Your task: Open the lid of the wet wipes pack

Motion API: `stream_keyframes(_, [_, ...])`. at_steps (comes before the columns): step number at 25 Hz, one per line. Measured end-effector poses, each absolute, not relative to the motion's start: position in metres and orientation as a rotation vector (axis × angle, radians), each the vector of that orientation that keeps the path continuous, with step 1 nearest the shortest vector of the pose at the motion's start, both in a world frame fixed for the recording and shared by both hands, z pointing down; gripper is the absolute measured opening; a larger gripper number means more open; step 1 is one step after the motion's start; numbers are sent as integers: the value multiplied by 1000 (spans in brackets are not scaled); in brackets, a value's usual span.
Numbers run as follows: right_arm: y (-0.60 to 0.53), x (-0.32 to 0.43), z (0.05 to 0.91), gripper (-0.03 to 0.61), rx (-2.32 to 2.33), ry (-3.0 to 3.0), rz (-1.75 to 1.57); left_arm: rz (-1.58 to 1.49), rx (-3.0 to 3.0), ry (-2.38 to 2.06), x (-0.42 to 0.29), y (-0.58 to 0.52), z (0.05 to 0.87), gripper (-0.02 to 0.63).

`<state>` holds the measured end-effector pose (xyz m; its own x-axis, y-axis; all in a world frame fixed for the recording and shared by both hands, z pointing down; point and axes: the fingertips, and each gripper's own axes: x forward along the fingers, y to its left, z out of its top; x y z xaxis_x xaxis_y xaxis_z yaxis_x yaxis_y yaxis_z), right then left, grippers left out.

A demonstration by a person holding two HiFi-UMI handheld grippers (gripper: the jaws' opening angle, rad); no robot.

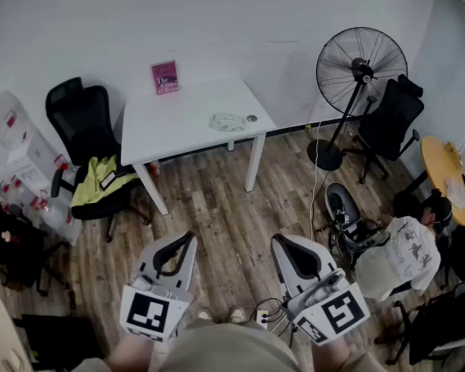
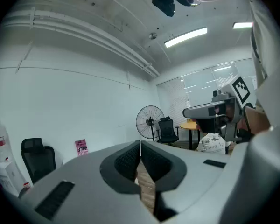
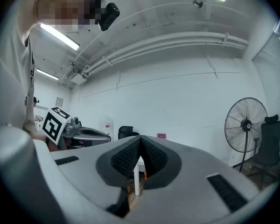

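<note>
You hold both tools low over the wood floor, well short of the white table where the wet wipes pack lies. The pack rests flat near the table's right front corner, just beside a small round object on its right. From this far off the pack is a pale, blurred shape, so you cannot tell whether its lid is up or down, nor see anything inside it. Your left gripper is clenched: in the left gripper view its ribbed pads meet tip to tip at the left gripper, with nothing caught between them, only floor showing through the gap below. Your right gripper is likewise pressed closed and empty. In the right gripper view its black pads touch at the right gripper, and only a white table leg shows far behind the gap. A pink book stands against the wall at the table's back edge. A black office chair left of the table carries a yellow-green garment on its seat. A standing fan stands right of the table, and a seated person is near a round wooden table.
</note>
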<state>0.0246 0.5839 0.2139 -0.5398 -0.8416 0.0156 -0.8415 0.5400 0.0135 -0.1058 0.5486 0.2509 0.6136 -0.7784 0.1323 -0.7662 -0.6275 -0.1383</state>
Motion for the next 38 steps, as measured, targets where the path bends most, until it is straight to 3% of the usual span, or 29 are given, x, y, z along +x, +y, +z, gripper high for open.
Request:
stream_keyframes(24, [572,67,224,27,1450,-2850,108,-327,-2690,1409,-87,527,249,25])
stream_keyframes(27, [563,79,223,147,1509,-2836,113,-338,-2686,1413,-84,521,250,25])
stream_keyframes(38, [498,88,243,176,1521,-2771,150,-341,-2735,1364,-68,459,267,25])
